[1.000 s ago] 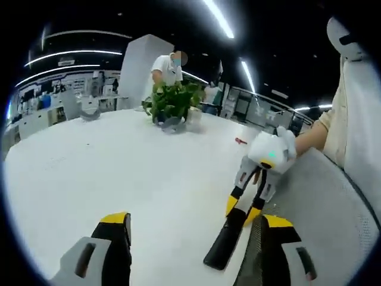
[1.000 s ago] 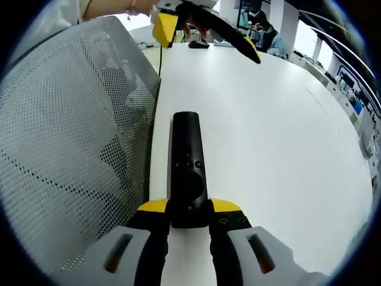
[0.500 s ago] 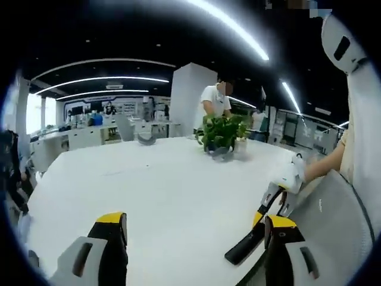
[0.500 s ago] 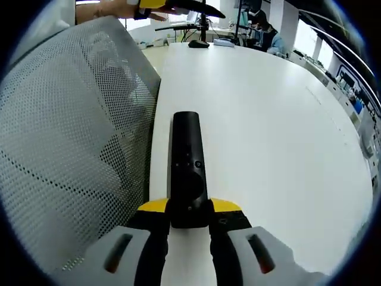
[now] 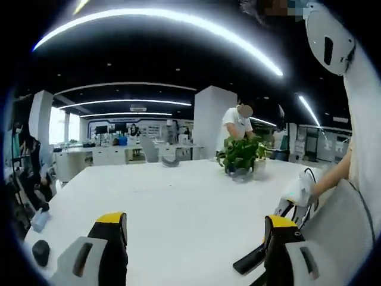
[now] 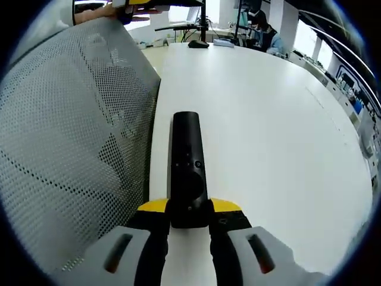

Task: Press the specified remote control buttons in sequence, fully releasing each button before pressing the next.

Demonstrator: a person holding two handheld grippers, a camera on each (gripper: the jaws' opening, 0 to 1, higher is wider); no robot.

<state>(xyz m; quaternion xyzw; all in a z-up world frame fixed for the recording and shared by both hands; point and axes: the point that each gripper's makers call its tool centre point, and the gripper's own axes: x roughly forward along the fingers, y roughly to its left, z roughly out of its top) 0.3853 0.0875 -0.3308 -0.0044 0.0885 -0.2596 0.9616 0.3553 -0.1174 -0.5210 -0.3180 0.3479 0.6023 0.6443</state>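
While my right gripper [image 6: 189,219] clamps the black remote [image 6: 188,170] flat on the white table [image 6: 268,119], left gripper [image 5: 193,238] hangs open, raised. I'd bring one fingertip down squarely on a button, then lift clear.

black remote [image 6: 187,173], white table [image 6: 268,119], grey perforated mesh chair back [image 6: 71,149], yellow-tipped black right tool [image 6: 189,208], green plant [image 5: 241,154]

Each gripper carries two black jaws capped with yellow tips, mounted on light grey bodies with dark oval recesses; see the left gripper [image 5: 193,238] and the right gripper [image 6: 189,215]. In the left gripper view, the right gripper's white housing meets the person's pale sleeve [image 5: 364,119].
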